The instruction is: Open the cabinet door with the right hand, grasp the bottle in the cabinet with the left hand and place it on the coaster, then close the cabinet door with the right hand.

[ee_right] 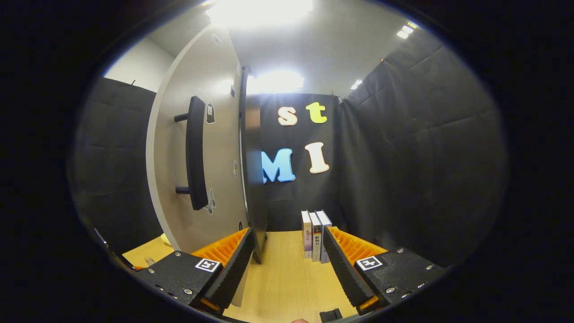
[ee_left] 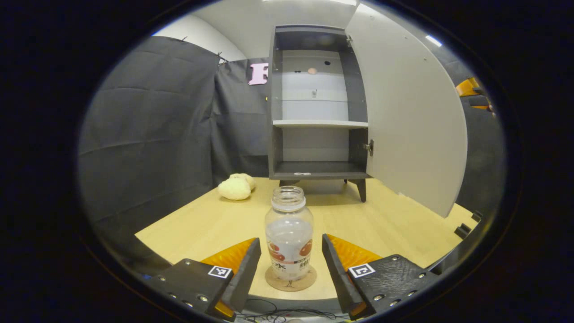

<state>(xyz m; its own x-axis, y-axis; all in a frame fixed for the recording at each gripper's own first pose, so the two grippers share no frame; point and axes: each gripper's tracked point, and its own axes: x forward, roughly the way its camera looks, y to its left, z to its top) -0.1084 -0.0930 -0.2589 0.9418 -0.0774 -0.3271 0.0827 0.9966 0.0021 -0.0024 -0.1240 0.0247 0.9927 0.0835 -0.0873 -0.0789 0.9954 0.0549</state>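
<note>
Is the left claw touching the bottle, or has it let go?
Apart. The left gripper view shows the left claw open, with bare table visible between each finger and the bottle, which stands upright on the coaster.

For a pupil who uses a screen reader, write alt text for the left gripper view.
A clear bottle stands upright on a round coaster on a wooden table, between the open fingers of the left gripper. Behind it, a cabinet stands with its door swung wide, and a pale lumpy object lies to the left.
</note>
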